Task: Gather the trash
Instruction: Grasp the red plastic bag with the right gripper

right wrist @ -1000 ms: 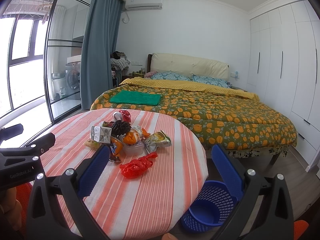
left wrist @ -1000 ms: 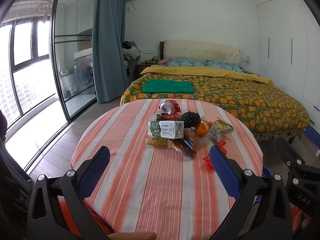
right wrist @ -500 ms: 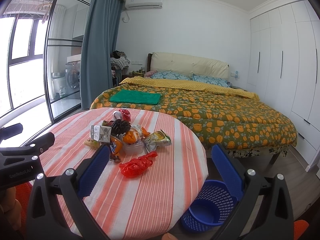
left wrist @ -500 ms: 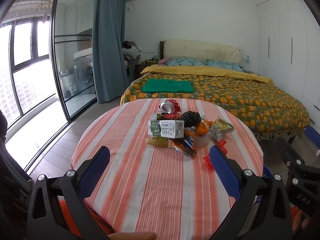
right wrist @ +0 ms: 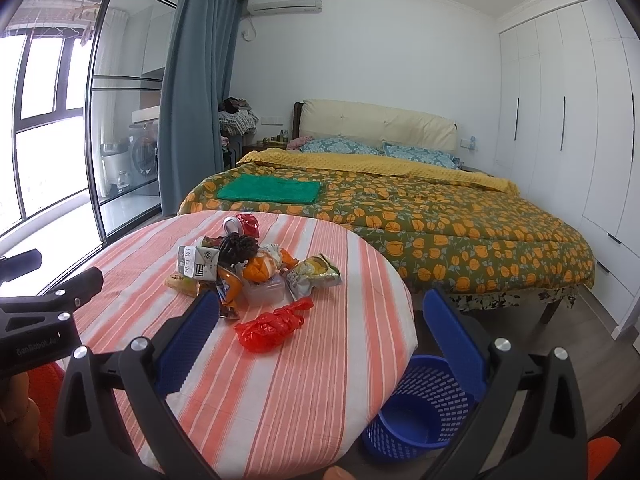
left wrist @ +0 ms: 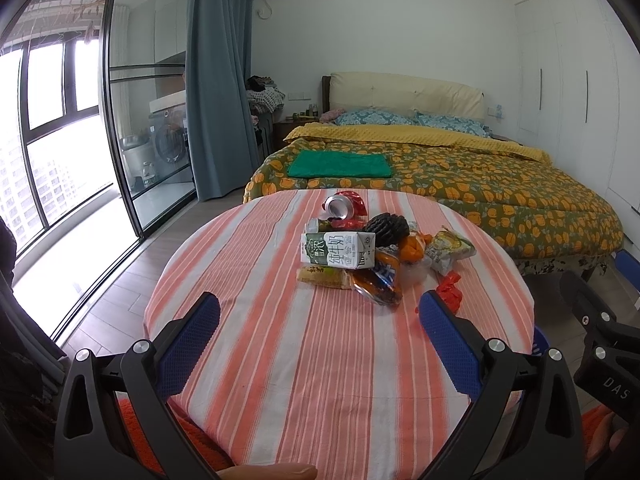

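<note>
While both grippers hover over the near edge of the round table in its orange-and-white striped cloth (left wrist: 320, 380), the trash sits heaped near the table's middle, well ahead of either tool. The left gripper (left wrist: 320, 320) has its blue-padded fingers (left wrist: 188, 344) spread wide with nothing between them; the right gripper (right wrist: 324, 320) likewise holds its blue pads (right wrist: 454, 336) far apart and empty.

A white-and-green milk carton (left wrist: 338, 250) lies on its side at the front of the heap, resting on a flat yellowish snack wrapper (left wrist: 322, 277). Behind it a crushed red-and-silver drink can (left wrist: 344, 206) lies tipped with its open end toward the camera. Just right of the carton sits a dark ridged lump (left wrist: 387, 229), then orange peel (right wrist: 260, 268) resting on a small clear plastic tub (right wrist: 264, 292); what else the tub holds cannot be made out. An orange-and-blue shiny wrapper (left wrist: 378, 286) lies at the near side, and a green-and-yellow crisp packet (right wrist: 314, 274) at the right. A crumpled red plastic bag (right wrist: 270, 326) lies alone, nearer the right gripper than the rest.

On the floor, beside the table's right edge, stands a blue perforated plastic basket (right wrist: 420, 408); its visible inside looks empty.
</note>
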Demonstrator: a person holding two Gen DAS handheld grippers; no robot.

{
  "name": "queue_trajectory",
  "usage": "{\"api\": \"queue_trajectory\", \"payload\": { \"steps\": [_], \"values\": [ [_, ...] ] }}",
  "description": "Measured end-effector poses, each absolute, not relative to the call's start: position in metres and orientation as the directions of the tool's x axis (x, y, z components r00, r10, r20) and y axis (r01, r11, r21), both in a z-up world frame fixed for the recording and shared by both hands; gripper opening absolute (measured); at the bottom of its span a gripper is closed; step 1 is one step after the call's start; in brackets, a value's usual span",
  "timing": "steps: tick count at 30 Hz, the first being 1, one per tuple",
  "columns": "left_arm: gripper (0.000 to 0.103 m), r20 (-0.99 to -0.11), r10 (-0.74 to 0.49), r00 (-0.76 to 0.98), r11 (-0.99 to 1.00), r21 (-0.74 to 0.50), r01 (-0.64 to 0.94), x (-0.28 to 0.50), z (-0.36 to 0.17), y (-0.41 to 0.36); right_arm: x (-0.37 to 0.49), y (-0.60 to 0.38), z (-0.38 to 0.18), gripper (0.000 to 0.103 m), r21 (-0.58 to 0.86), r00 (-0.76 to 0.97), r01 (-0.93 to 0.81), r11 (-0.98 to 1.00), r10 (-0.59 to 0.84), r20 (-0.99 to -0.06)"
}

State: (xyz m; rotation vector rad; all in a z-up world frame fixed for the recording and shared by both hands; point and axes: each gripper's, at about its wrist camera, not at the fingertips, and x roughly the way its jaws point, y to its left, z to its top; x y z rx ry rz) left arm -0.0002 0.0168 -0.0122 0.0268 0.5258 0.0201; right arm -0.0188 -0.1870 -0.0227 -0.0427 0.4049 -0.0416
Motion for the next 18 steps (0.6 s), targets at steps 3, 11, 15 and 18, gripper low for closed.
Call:
{"api": "queue_trajectory", "payload": {
  "steps": [3,11,15,18],
  "values": [
    [0.099,-0.523,0.033,0.852,0.999,0.033,-0.019,0.009,-0.032,0.013,-0.008,-0.19,-0.033,0.099,-0.034,0.906,0.022,0.999,-0.034,-0.422],
    [0.099,-0.633,0.038,0.773,0.999,0.009,-0.041,0.044,-0.073,0.026,0.05,-0.191,-0.1,0.099,0.066,0.756,-0.09,0.994,0.111,-0.644],
    [0.099,-0.701,0.045,0.712,0.999,0.014,-0.05,0.058,-0.103,0.031,0.093,-0.187,-0.121,0.099,0.179,0.687,-0.098,0.979,0.196,-0.7],
    [0.099,-0.725,0.062,0.686,0.998,0.037,-0.051,0.065,-0.116,0.029,0.127,-0.179,-0.128,0.099,0.252,0.657,-0.076,0.965,0.239,-0.715]
  ]
}}
